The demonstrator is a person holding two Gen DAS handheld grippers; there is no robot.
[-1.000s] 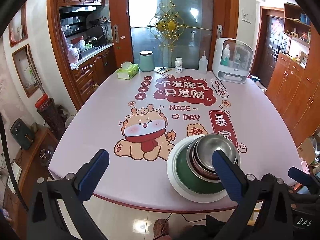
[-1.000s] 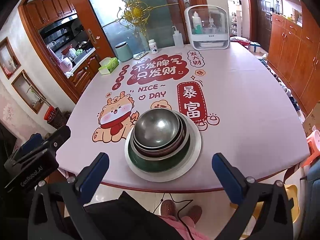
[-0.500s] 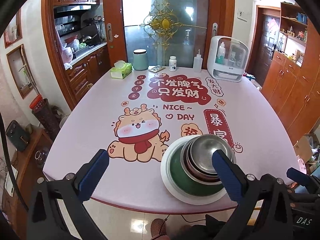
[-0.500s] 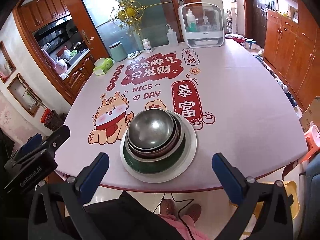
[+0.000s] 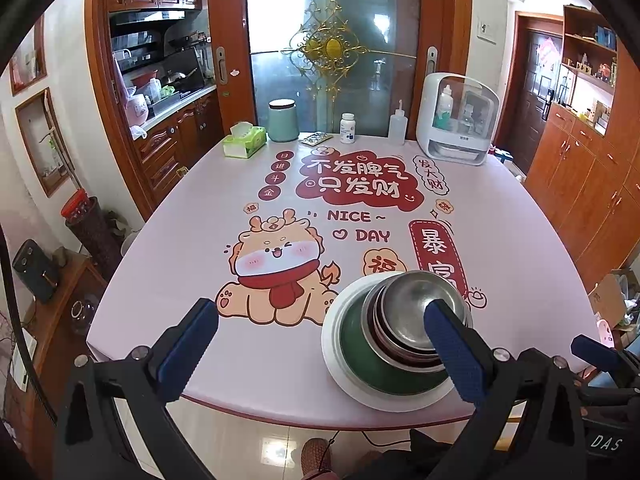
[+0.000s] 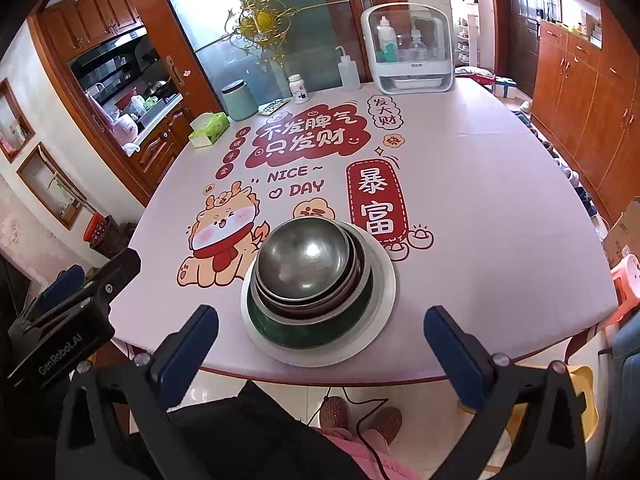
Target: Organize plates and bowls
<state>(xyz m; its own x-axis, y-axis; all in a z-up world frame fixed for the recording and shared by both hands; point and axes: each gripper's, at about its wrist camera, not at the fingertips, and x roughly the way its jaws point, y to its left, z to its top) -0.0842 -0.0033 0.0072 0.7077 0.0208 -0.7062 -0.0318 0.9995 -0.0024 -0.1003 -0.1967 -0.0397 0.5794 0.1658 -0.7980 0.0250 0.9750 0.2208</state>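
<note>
Nested by size, steel bowl (image 6: 301,258) inside green bowl (image 6: 280,328) on the white plate (image 6: 384,292), the stack sits at the table's (image 6: 500,200) near edge, while left gripper (image 5: 320,350) and right gripper (image 6: 320,350) hang spread and empty, suggesting the sorting is finished

I see a shiny steel bowl (image 6: 302,258) nested in a glossy green bowl (image 6: 312,330) on a smooth white plate (image 6: 382,280), over a matt printed tablecloth (image 6: 480,184).

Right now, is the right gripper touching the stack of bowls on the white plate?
Apart. The right wrist view shows the right gripper open, both fingers clear of the stack of bowls and white plate, with bare table between.
</note>
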